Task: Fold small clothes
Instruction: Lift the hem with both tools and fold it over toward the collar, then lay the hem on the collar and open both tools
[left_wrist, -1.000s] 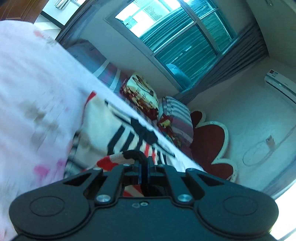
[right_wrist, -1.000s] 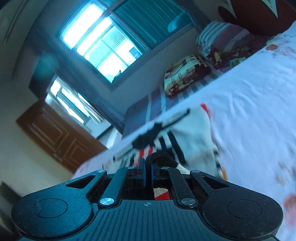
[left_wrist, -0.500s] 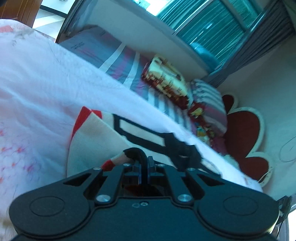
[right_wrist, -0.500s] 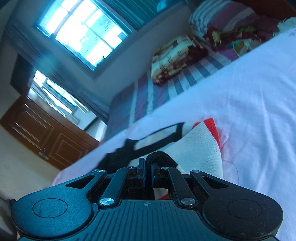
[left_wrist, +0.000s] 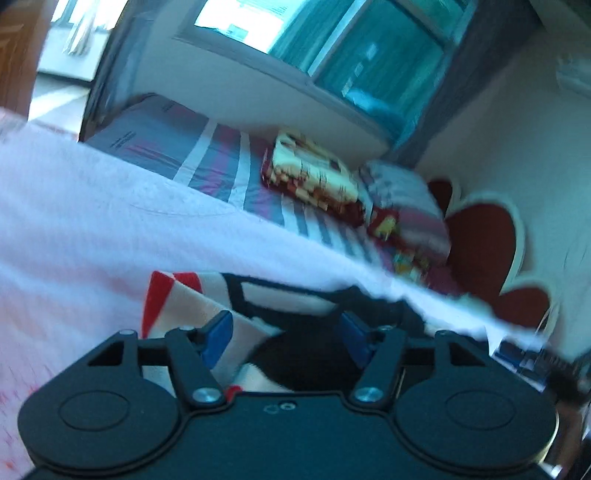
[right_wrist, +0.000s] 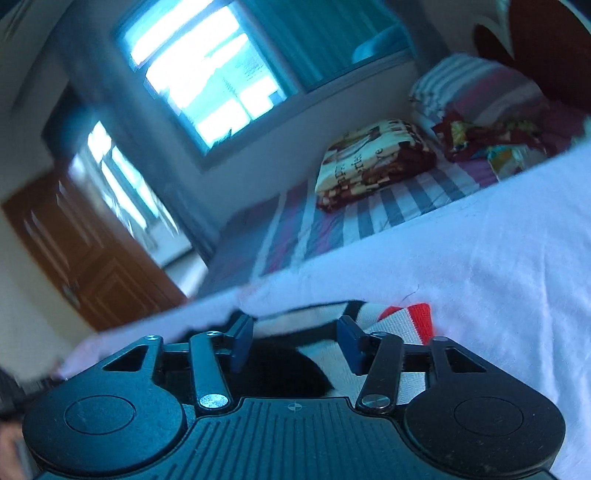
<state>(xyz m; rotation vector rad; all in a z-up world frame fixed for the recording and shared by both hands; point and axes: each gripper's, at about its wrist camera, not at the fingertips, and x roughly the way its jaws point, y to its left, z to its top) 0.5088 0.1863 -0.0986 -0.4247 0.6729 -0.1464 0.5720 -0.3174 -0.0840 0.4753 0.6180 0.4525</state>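
**Mia:** Look at the left claw (left_wrist: 284, 341). A moment ago its two blue tips were pressed tight on a black bit of the little sweater (left_wrist: 266, 314). Now they are spread wide apart and hold nothing.

**Ben:** So it let go?

**Mia:** Yes. The sweater lies flat on the white sheet (left_wrist: 92, 221), right under and just in front of the claw. Its red corner sits ahead of the left tip, and the black part is between the tips.

**Ben:** And the right claw (right_wrist: 295, 343)?

**Mia:** Same thing. It was pinching the sweater (right_wrist: 399, 325) before. Now its tips are spread open too, with the cloth lying loose under them. The red and white stripes peek out just past the right tip.

**Ben:** What is behind all that?

**Mia:** Far ahead of both claws you can see the striped bed (right_wrist: 332, 229) and a folded blanket (right_wrist: 369, 158) on it. They are well apart from the sweater.

**Ben:** What does it mean for the folding?

**Mia:** I think one fold is just done. Both claws dropped the edge they had carried over. The sweater looks doubled up now, though it is blurry and partly hidden by the claws, so I cannot tell how neat it is.

**Ben:** What next?

**Mia:** Maybe another fold, or a new piece.
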